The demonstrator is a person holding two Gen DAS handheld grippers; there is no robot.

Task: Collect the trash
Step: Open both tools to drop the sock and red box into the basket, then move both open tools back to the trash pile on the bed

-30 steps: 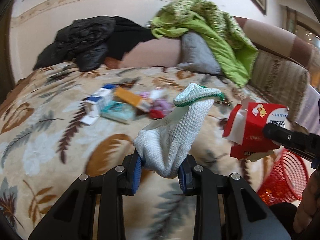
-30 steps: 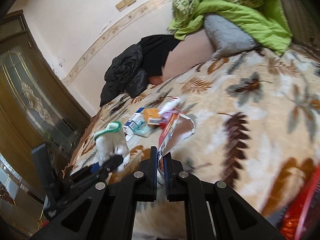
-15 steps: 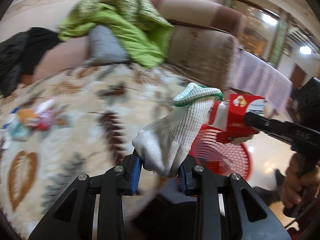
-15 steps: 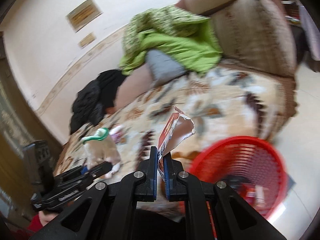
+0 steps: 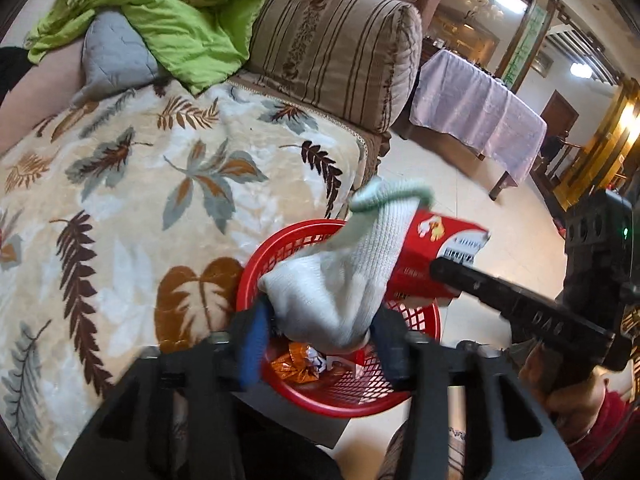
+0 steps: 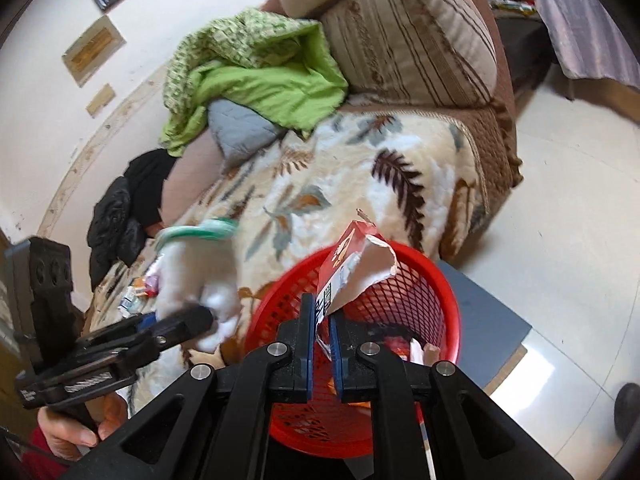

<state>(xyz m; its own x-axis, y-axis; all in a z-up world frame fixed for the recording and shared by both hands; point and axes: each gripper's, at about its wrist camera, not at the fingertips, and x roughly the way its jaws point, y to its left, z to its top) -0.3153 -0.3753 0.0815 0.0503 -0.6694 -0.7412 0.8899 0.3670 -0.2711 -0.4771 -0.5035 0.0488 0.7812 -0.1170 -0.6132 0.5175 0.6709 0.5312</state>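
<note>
Both grippers are hanging over the red basket, which is standing on the floor tight against the sofa's front edge. On the left gripper the jaws are opening; the white glove is sitting between them over the basket's near rim, with a gap showing beside the left blue pad. On the right gripper the jaws are nearly closed and pinching the torn red carton, which is jutting up above the basket's middle. Crumpled wrappers are lying in the basket's bottom. More trash is lying far back on the leaf-patterned blanket. Bare tiled floor is stretching open beyond the basket's far side.
</note>
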